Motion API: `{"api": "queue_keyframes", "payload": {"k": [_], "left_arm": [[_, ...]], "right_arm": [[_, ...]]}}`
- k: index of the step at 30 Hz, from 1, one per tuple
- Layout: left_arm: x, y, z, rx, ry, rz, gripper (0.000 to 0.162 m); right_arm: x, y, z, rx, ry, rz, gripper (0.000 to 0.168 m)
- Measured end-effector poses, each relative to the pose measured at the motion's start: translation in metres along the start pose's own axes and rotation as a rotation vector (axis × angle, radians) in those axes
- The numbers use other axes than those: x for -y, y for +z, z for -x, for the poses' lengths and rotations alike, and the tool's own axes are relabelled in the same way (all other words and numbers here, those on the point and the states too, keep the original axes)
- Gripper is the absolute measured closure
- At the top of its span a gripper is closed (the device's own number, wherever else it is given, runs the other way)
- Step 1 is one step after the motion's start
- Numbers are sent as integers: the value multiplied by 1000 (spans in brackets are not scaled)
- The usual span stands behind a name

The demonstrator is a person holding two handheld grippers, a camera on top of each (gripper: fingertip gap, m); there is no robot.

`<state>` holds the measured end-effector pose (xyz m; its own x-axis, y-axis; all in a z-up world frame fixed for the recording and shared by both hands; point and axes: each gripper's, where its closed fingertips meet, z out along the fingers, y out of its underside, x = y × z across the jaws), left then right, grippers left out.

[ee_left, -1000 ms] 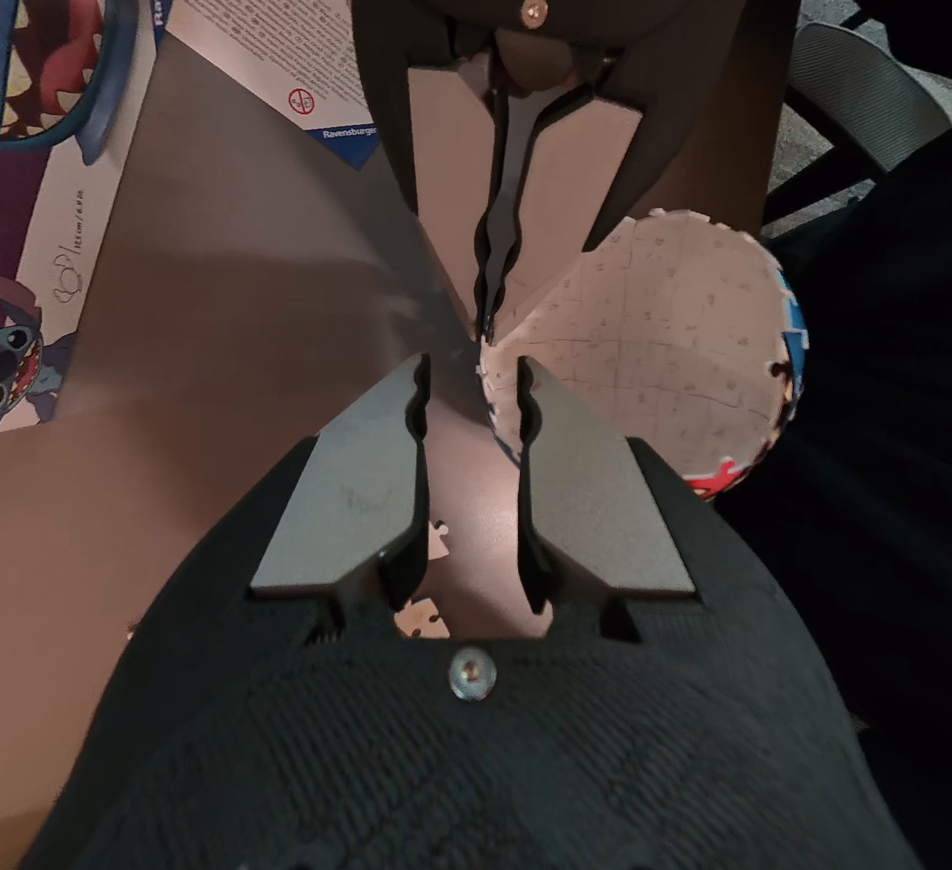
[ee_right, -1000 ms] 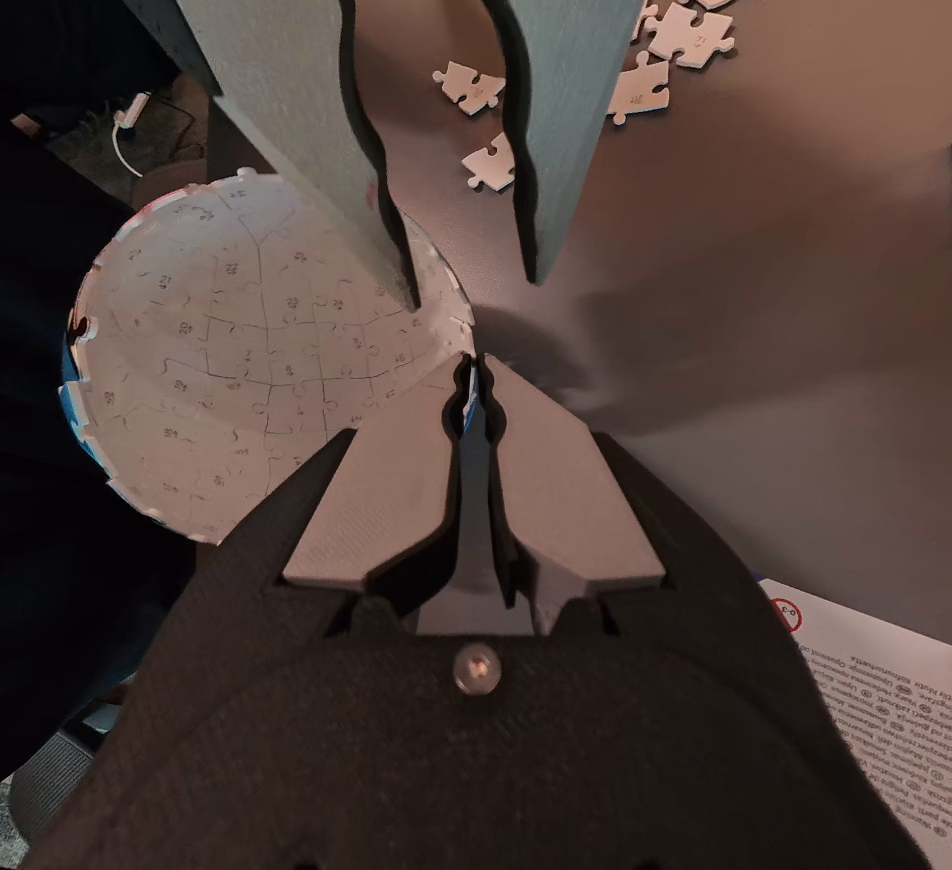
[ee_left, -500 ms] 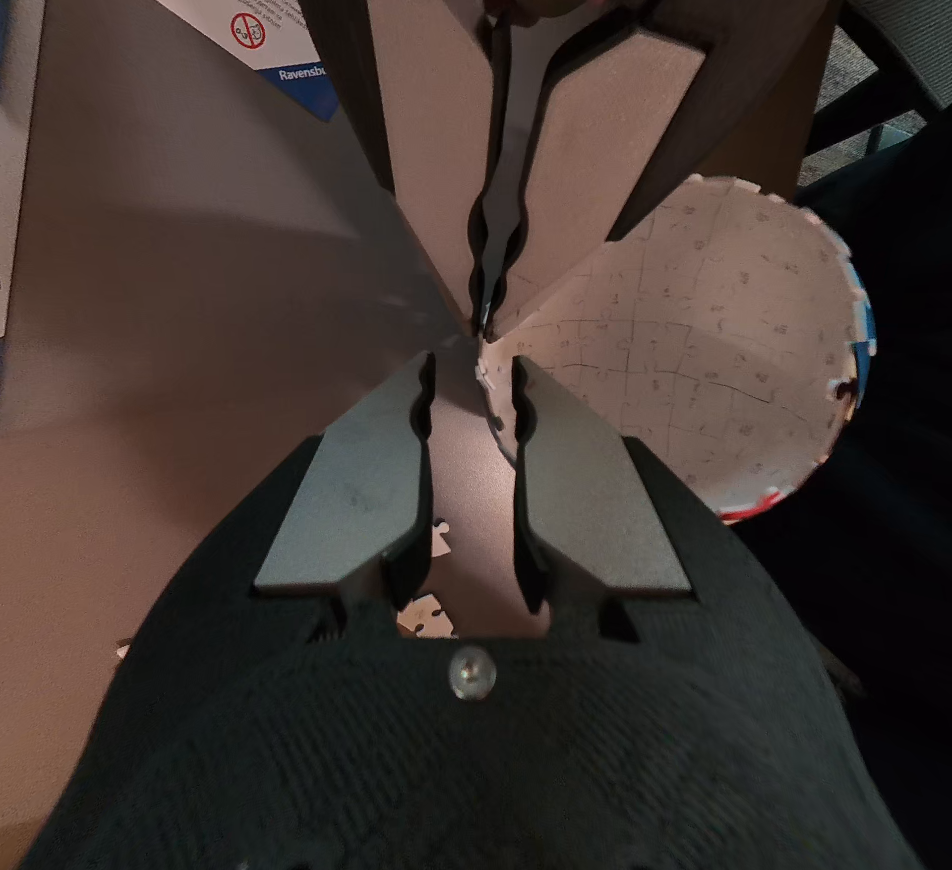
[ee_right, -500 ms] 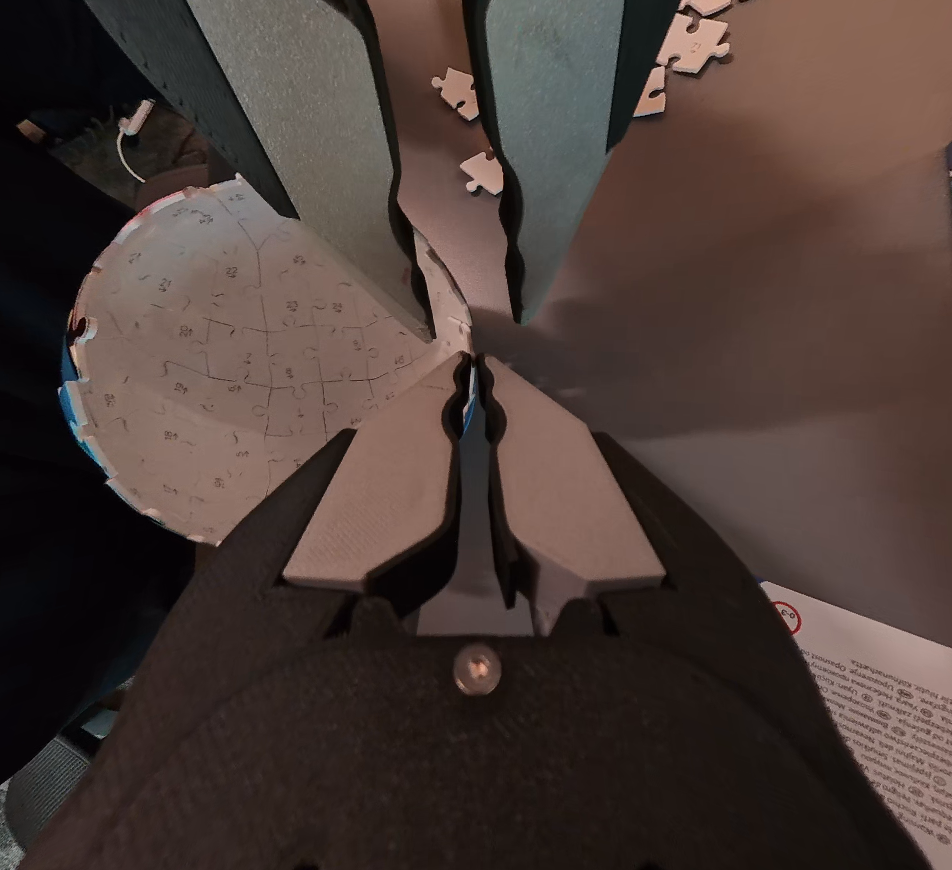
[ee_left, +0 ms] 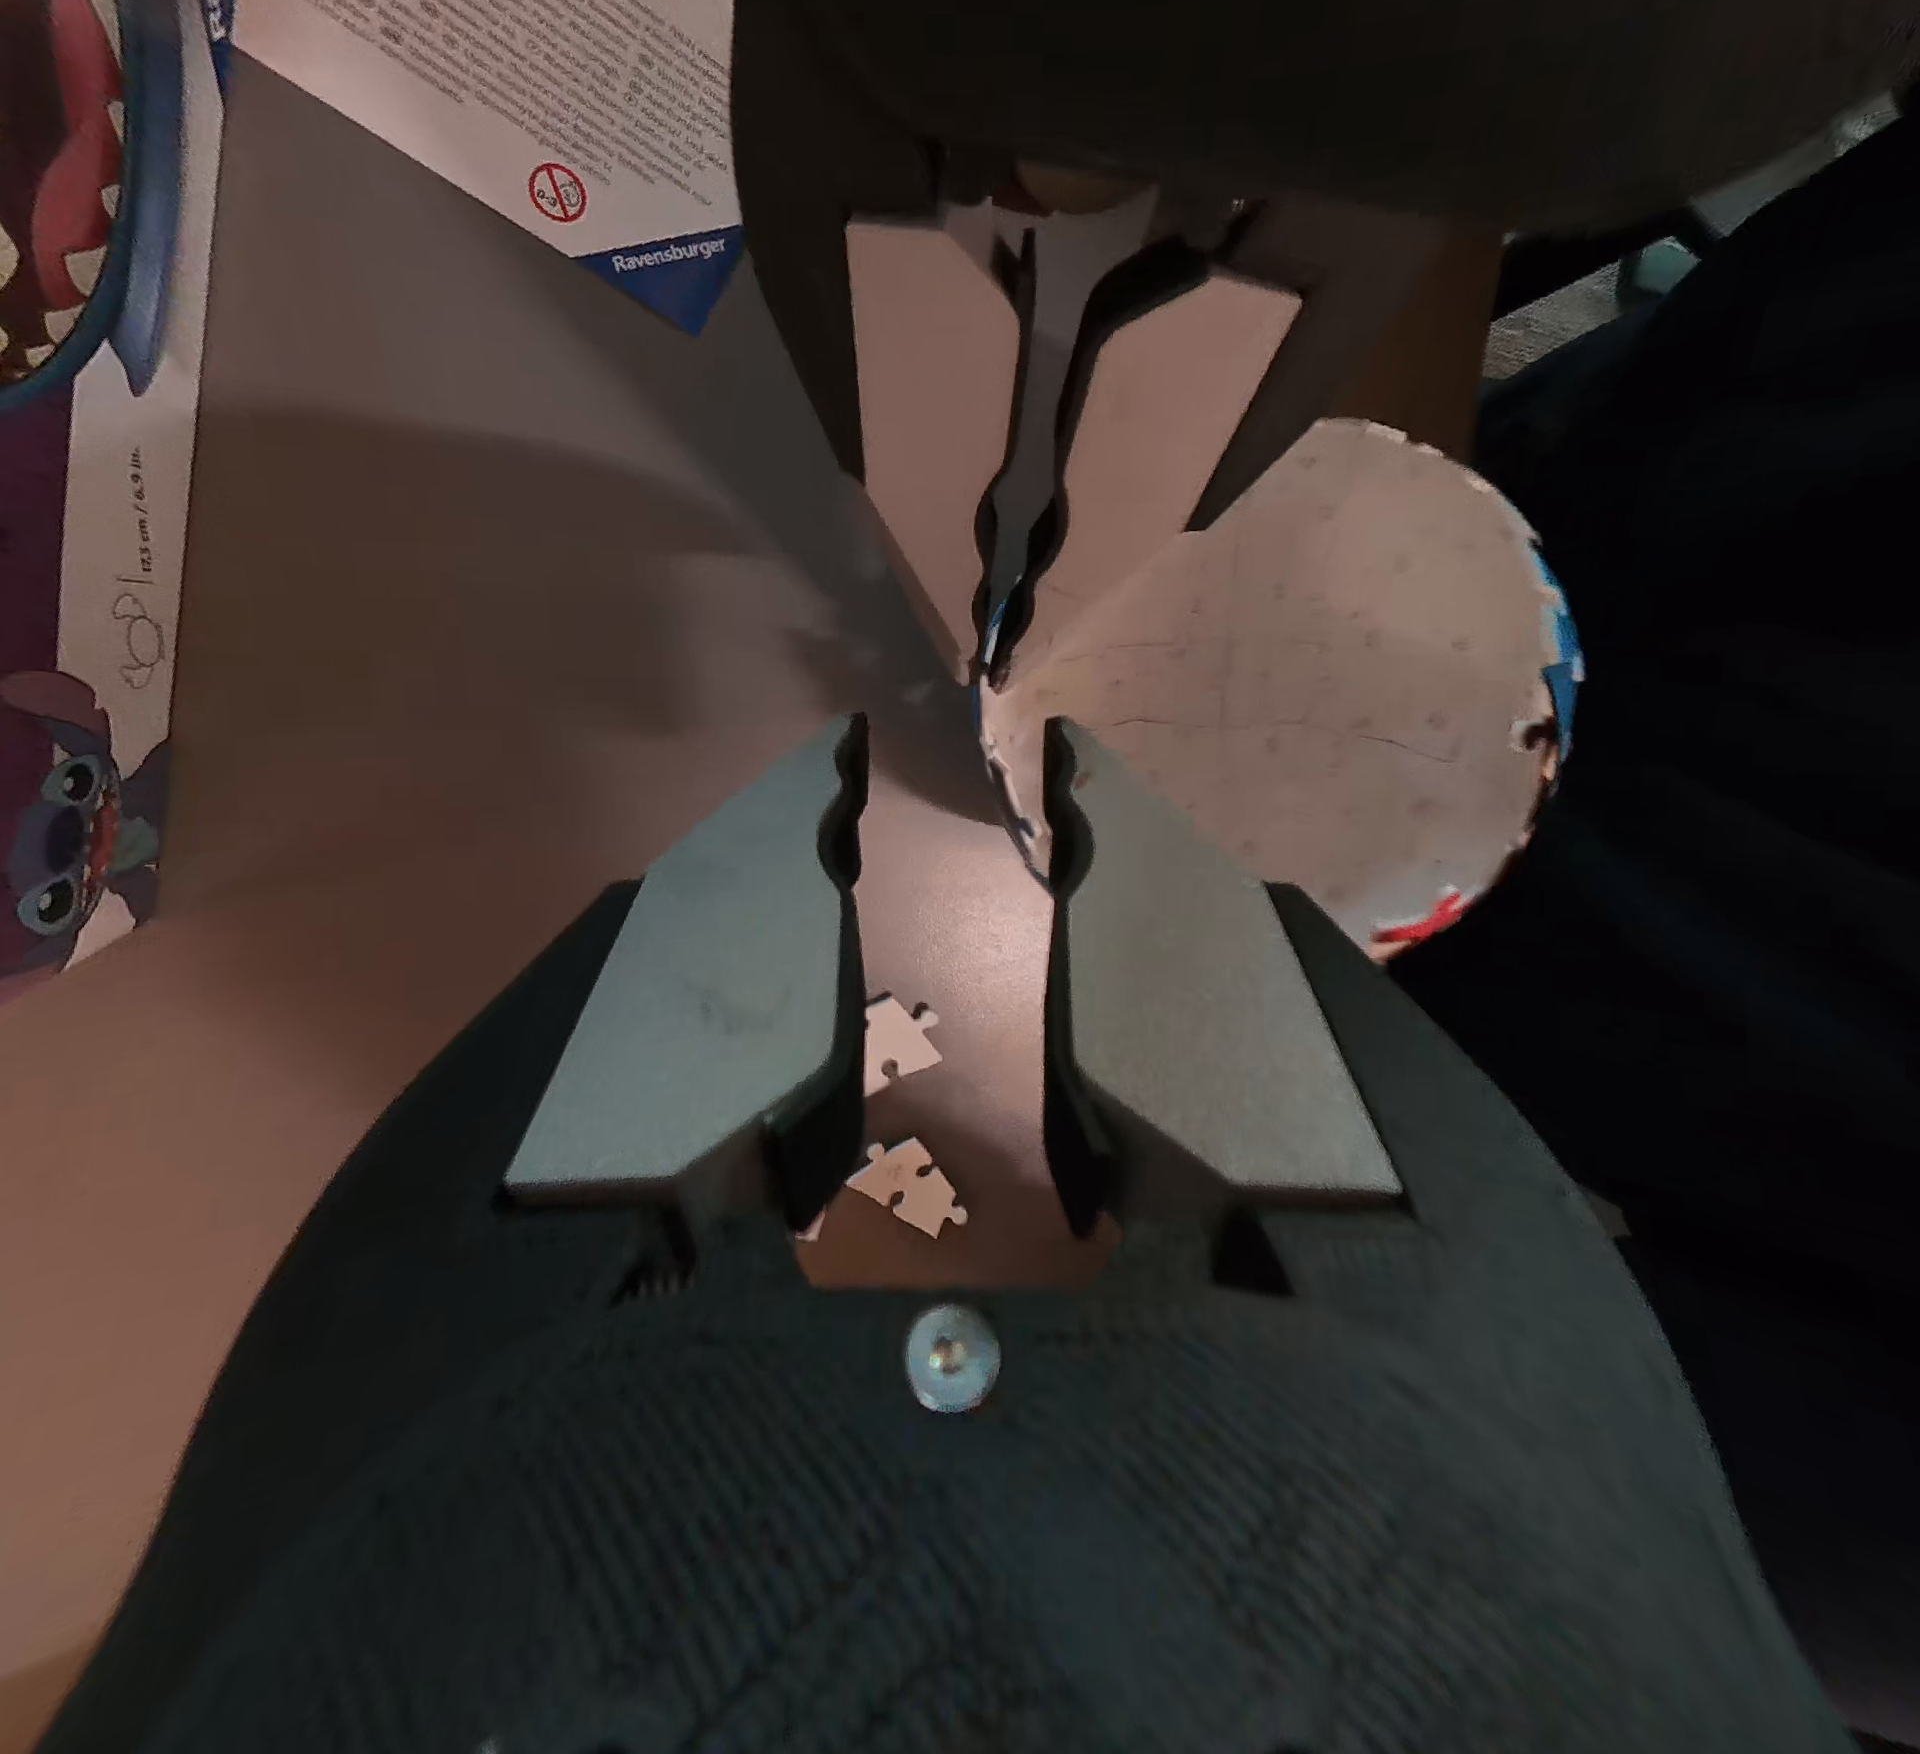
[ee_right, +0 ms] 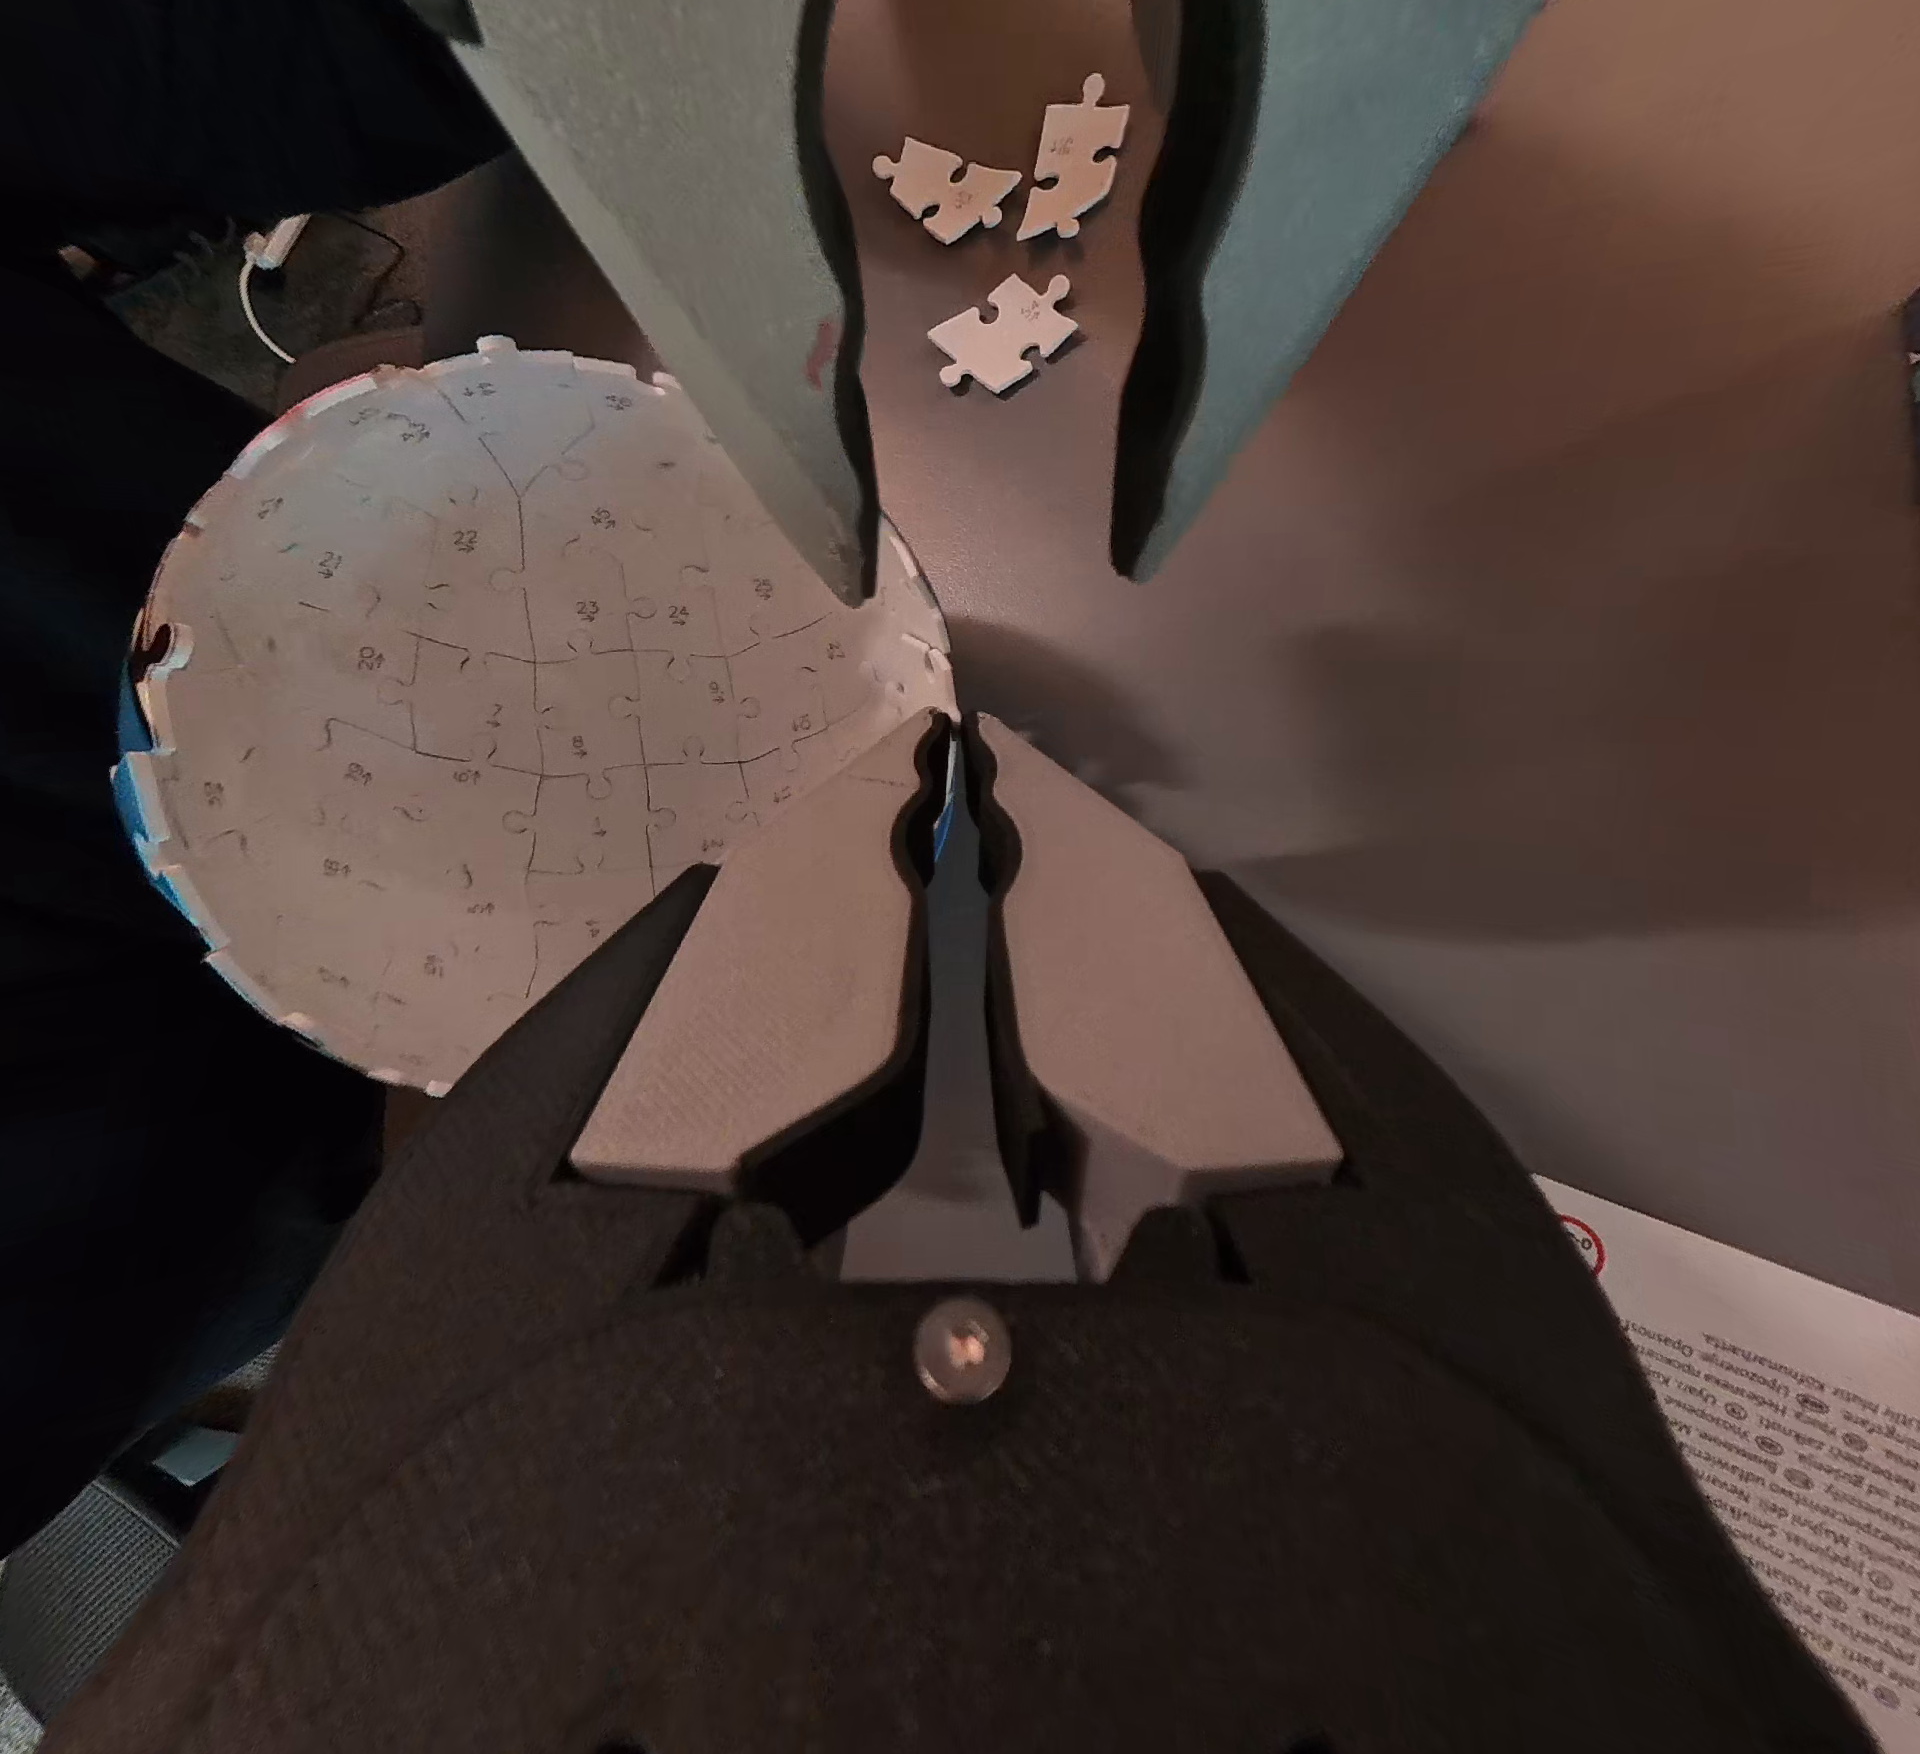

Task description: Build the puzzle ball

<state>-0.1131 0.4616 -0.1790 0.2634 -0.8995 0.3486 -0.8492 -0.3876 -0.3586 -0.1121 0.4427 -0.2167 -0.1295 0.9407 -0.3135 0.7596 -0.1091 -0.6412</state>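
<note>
Hanging past the table (ee_right: 1455, 665) edge on its left side in the right wrist view, the half-built puzzle ball (ee_right: 468, 717) turns its white hollow toward both cameras. The right gripper (ee_right: 958, 728) is clamped on its rim; the left gripper (ee_left: 951, 733) stands apart, astride that rim. Three loose pieces (ee_right: 1003, 333) lie mid-table, bare surface beyond to the right

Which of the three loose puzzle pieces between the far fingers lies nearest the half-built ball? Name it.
The lowest loose piece, alone below the other two, lies nearest the half-built ball; those two sit side by side farther up the table.
</note>
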Motion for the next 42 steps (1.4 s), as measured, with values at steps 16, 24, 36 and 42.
{"api": "queue_keyframes", "payload": {"k": [16,24,36,42], "left_arm": [[-10,22,-1,-78,-67,58,125],[-14,21,-2,-75,-92,29,125],[-10,34,-8,-45,-46,56,139],[-7,34,-12,-60,-21,46,157]], "right_arm": [[1,0,0,-7,32,-37,168],[1,-1,-2,-7,43,-68,168],[3,-6,0,-13,19,-96,168],[7,-13,3,12,21,-118,168]]}}
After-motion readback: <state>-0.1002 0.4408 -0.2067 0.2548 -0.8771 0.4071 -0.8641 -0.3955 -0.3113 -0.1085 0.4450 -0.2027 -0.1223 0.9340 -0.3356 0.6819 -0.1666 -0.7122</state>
